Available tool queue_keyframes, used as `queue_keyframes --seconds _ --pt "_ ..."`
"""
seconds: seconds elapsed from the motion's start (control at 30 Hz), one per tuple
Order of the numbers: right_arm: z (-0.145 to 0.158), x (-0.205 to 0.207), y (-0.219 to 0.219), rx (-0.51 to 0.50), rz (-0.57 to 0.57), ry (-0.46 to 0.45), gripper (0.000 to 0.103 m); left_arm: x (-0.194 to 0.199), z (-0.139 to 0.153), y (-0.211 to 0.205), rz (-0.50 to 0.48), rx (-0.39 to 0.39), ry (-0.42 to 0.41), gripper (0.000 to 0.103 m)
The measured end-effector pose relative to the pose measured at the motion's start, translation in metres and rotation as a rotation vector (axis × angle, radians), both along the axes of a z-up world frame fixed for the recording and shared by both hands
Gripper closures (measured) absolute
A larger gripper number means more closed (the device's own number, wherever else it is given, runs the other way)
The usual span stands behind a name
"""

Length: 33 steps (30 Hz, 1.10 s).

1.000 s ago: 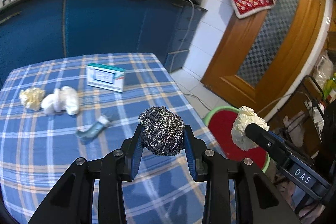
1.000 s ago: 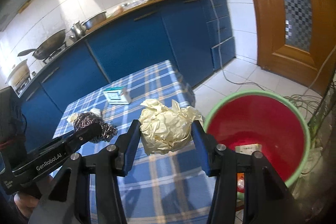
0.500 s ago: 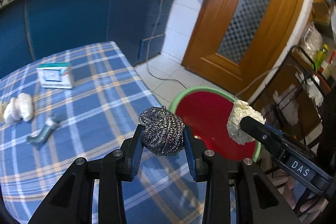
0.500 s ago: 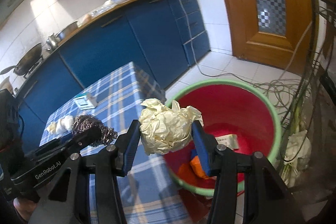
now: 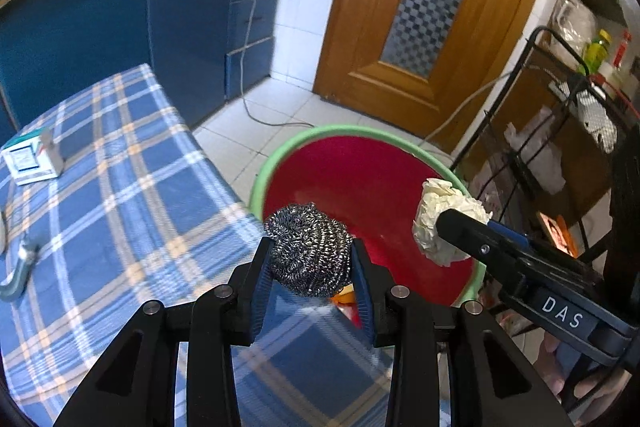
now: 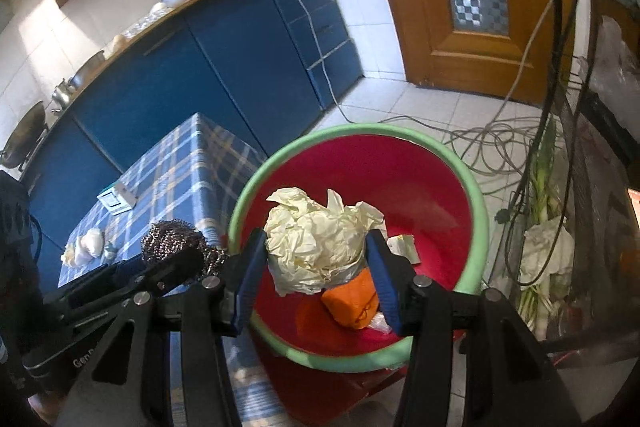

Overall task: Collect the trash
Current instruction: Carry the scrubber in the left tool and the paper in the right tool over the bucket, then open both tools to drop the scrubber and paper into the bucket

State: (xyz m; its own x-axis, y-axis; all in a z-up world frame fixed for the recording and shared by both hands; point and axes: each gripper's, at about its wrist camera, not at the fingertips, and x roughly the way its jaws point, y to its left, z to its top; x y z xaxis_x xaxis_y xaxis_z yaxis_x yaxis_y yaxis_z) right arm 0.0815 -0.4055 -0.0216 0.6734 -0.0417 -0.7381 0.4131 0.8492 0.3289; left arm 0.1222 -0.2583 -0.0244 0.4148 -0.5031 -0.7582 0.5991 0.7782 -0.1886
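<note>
My left gripper (image 5: 310, 259) is shut on a grey steel wool scourer (image 5: 308, 251) and holds it at the near rim of a red bin with a green rim (image 5: 280, 155). My right gripper (image 6: 316, 259) is shut on a crumpled cream paper ball (image 6: 316, 247) and holds it over the bin (image 6: 476, 195). The paper ball (image 5: 444, 223) also shows in the left wrist view, the scourer (image 6: 176, 241) in the right wrist view. Orange and white trash (image 6: 352, 297) lies in the bin.
A table with a blue plaid cloth (image 5: 120, 211) stands left of the bin. On it are a small box (image 5: 30, 159), a tube (image 5: 18, 271) and white wads (image 6: 88, 243). A black wire rack (image 5: 560, 131) and floor cables (image 6: 492, 143) lie right of the bin.
Both grippers have moved right, from above the table to the bin, each still holding its load. The paper ball is now over the bin's inside.
</note>
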Motion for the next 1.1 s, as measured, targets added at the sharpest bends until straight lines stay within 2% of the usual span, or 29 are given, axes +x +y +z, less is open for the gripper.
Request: queue_keyframes --seconds 0.37,0.67,0.73,1.1 --pt "-0.012 -0.002 -0.017 0.029 -0.058 0.028 0.044 -0.004 -0.007 -0.015 -0.046 0.026 0.008 0.051" --pt "-0.008 -0.005 -0.02 0.029 -0.08 0.013 0.042 -0.007 -0.002 -0.01 -0.035 0.019 -0.007 0.05" --pt "-0.007 -0.005 -0.02 0.027 -0.077 0.012 0.039 -0.006 0.0 -0.006 -0.025 0.015 -0.009 0.05" --pt "0.002 -0.003 -0.006 0.021 -0.051 -0.003 0.038 -0.005 0.012 0.021 0.04 -0.01 -0.032 0.05"
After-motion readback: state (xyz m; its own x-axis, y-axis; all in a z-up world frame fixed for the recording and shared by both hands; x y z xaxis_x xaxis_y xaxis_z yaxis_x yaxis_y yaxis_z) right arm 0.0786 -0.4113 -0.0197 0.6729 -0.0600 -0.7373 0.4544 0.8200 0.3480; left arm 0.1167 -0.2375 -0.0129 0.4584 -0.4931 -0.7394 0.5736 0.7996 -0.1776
